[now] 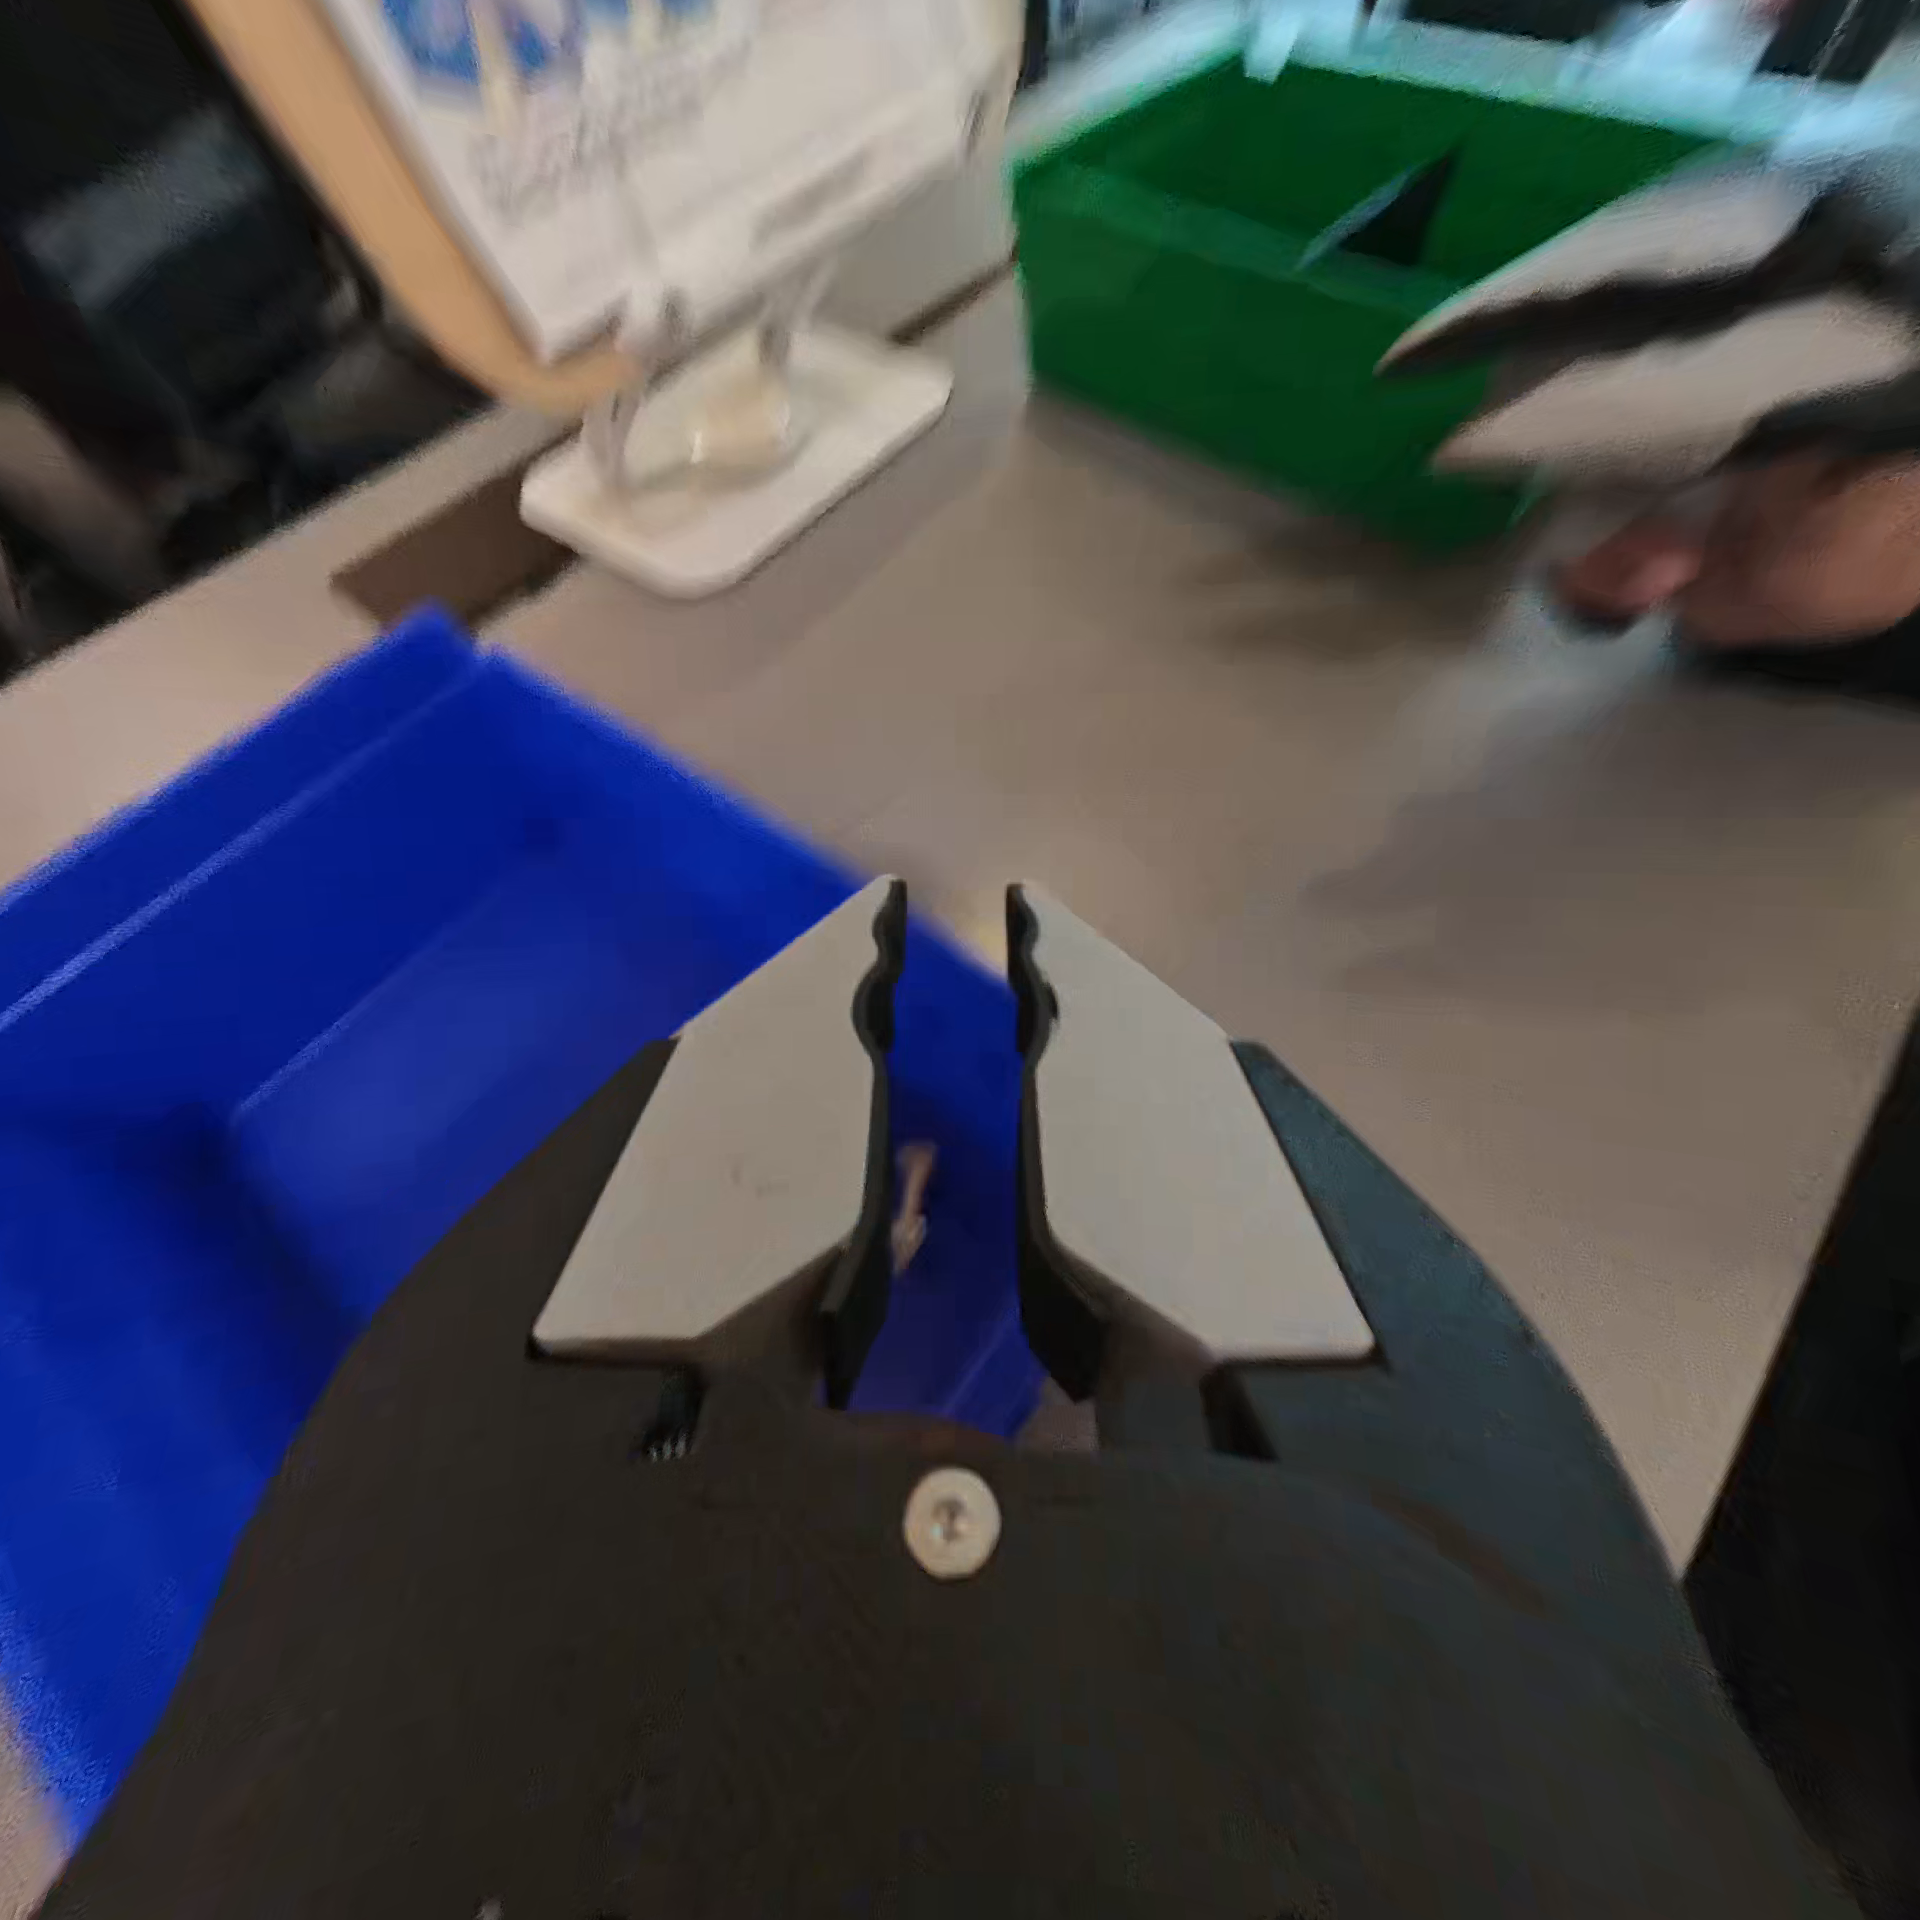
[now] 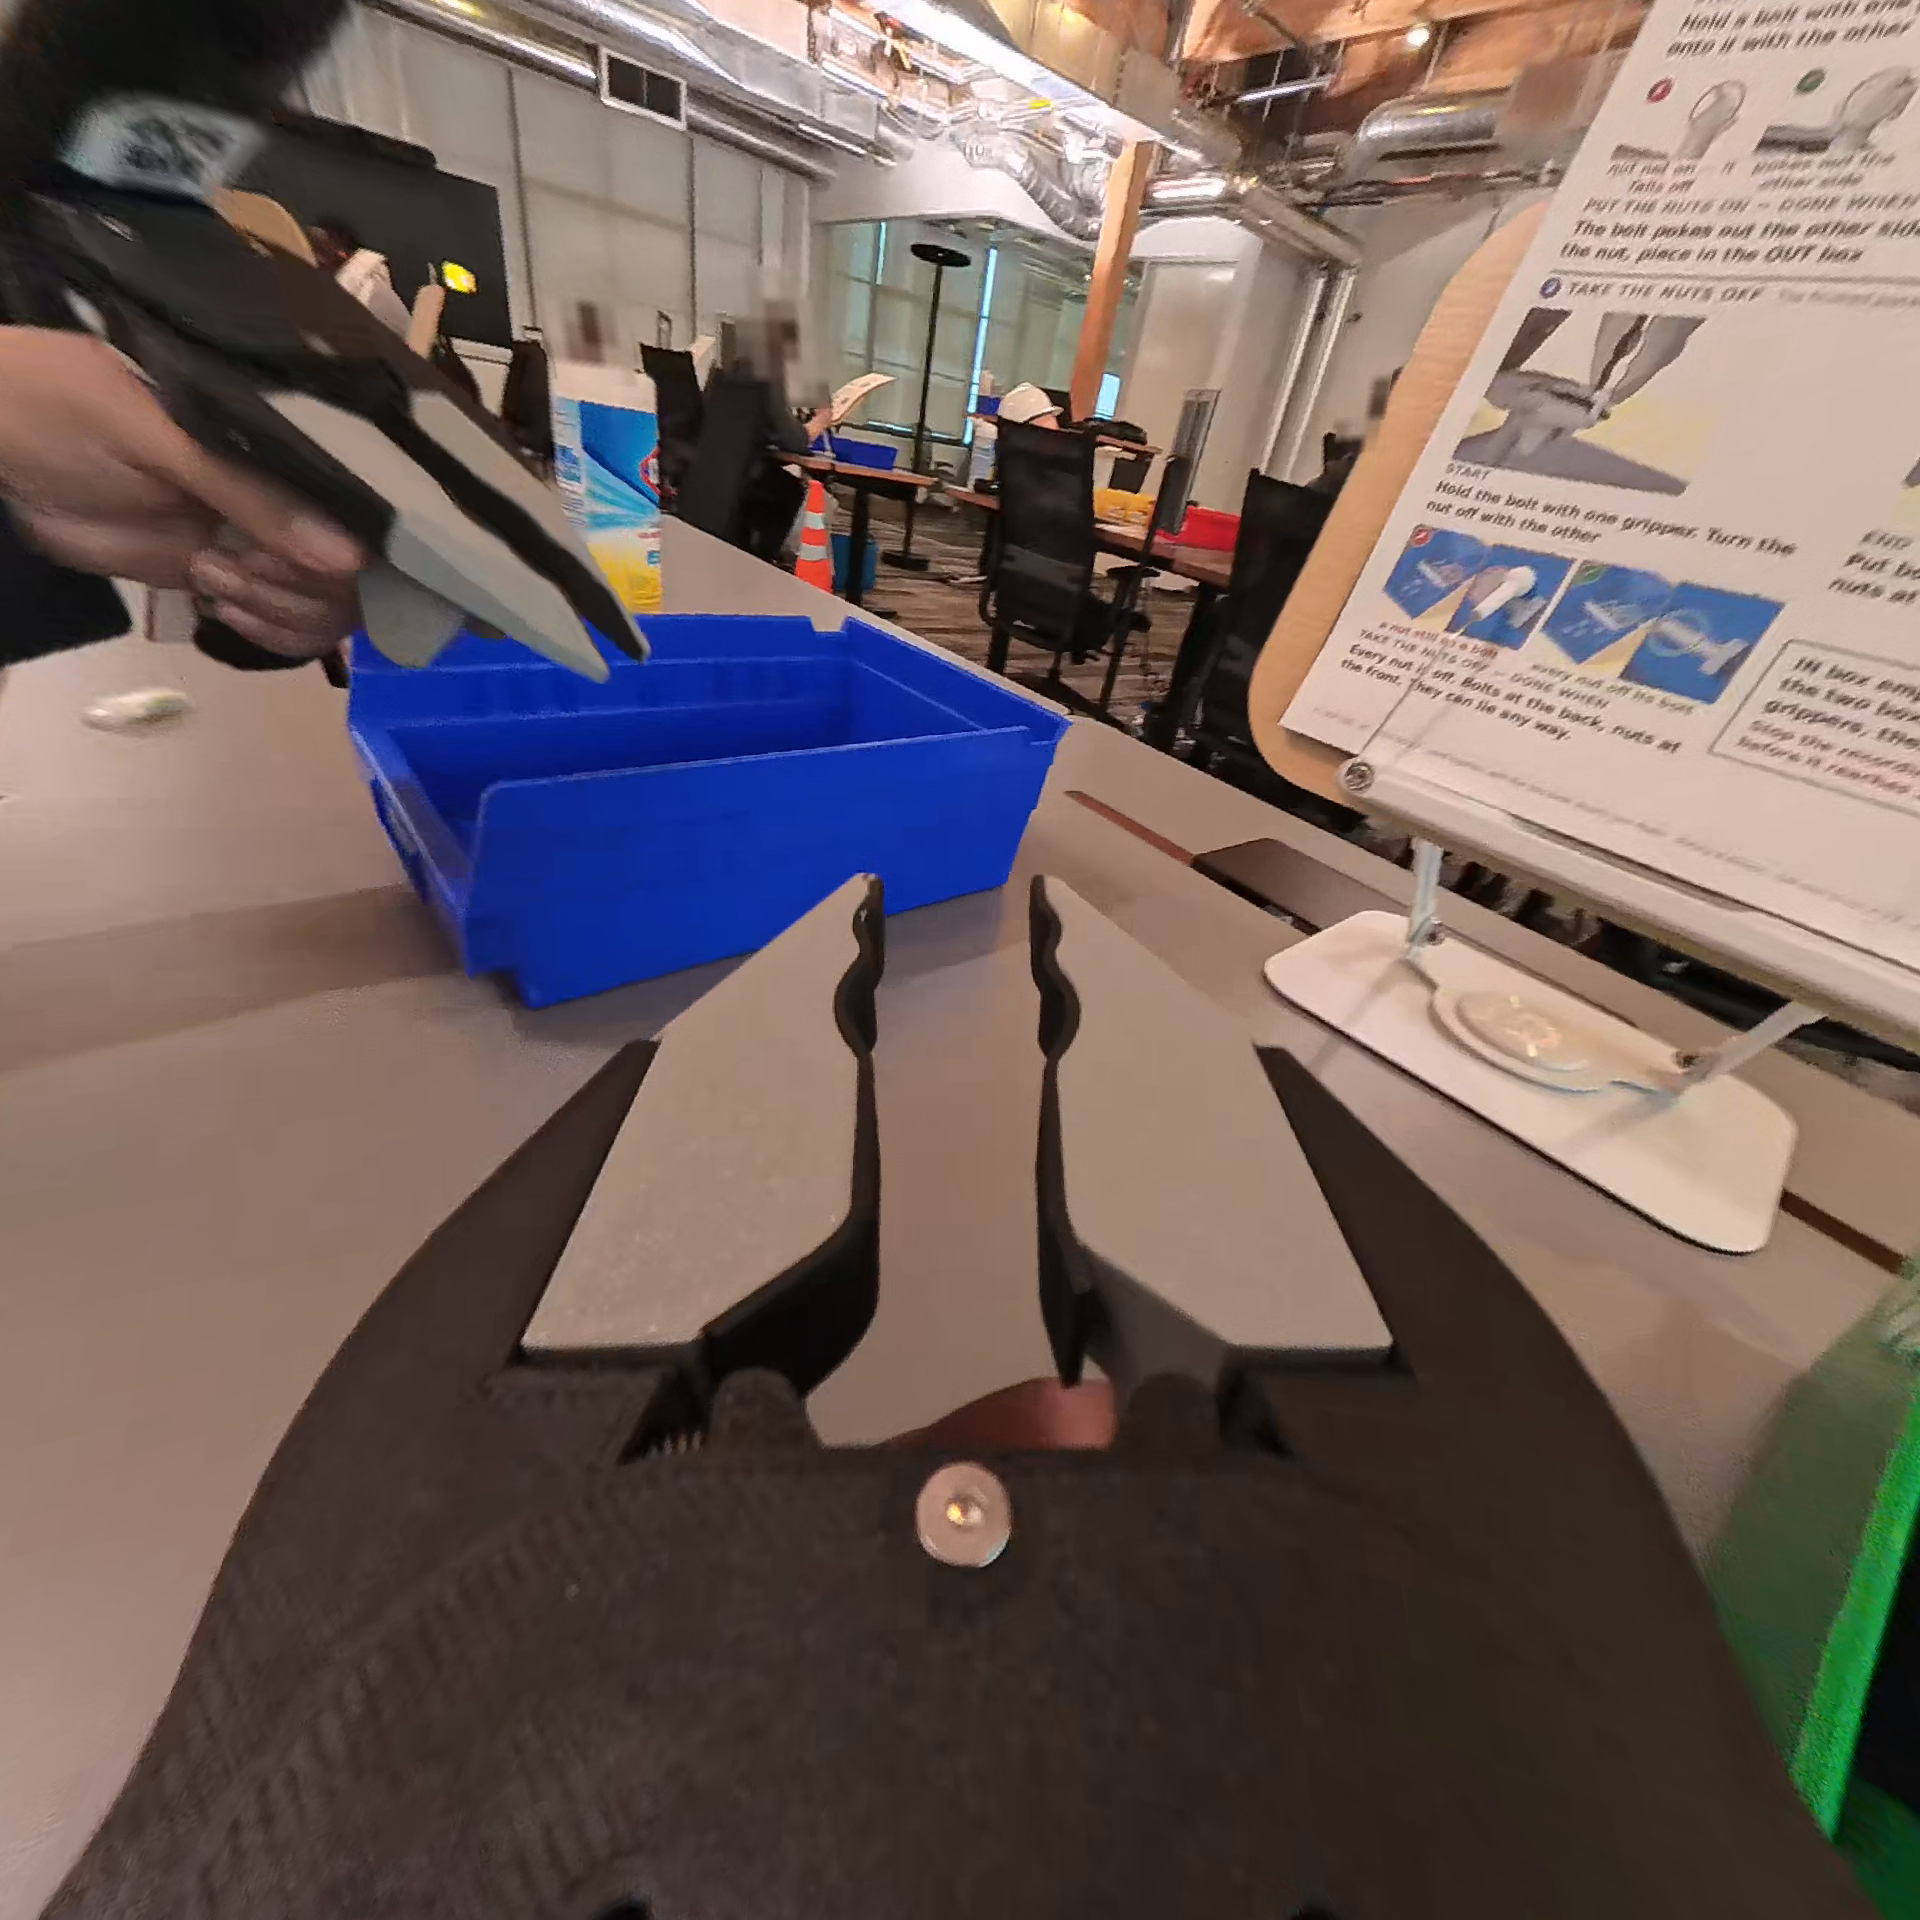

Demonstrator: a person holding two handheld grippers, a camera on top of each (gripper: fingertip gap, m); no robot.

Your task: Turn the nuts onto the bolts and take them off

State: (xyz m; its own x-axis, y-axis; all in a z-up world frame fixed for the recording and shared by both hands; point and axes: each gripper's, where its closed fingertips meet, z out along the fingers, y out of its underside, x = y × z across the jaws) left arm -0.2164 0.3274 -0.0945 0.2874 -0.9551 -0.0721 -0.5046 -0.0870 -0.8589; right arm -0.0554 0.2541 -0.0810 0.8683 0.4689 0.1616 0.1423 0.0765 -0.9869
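My left gripper [image 1: 954, 894] is open and empty, hovering over the near corner of a blue bin [image 1: 416, 935]. A small silvery bolt-like piece [image 1: 912, 1205] lies on the bin floor, seen through the gap between the fingers; it is blurred. My right gripper [image 2: 956, 888] is open and empty, low over the grey table [image 2: 208, 1195], pointing at the blue bin [image 2: 727, 821]. In the right wrist view the left gripper [image 2: 618, 657] tilts down over the bin's far left rim. In the left wrist view the right gripper [image 1: 1418, 410] is blurred in front of a green bin [image 1: 1195, 291].
A white sign stand [image 2: 1558, 1091] holding an instruction sheet [image 2: 1621, 499] stands on the table to the right of the blue bin. The green bin's corner [image 2: 1839, 1558] is close on the right gripper's right. A wipes canister [image 2: 613, 488] stands behind the blue bin.
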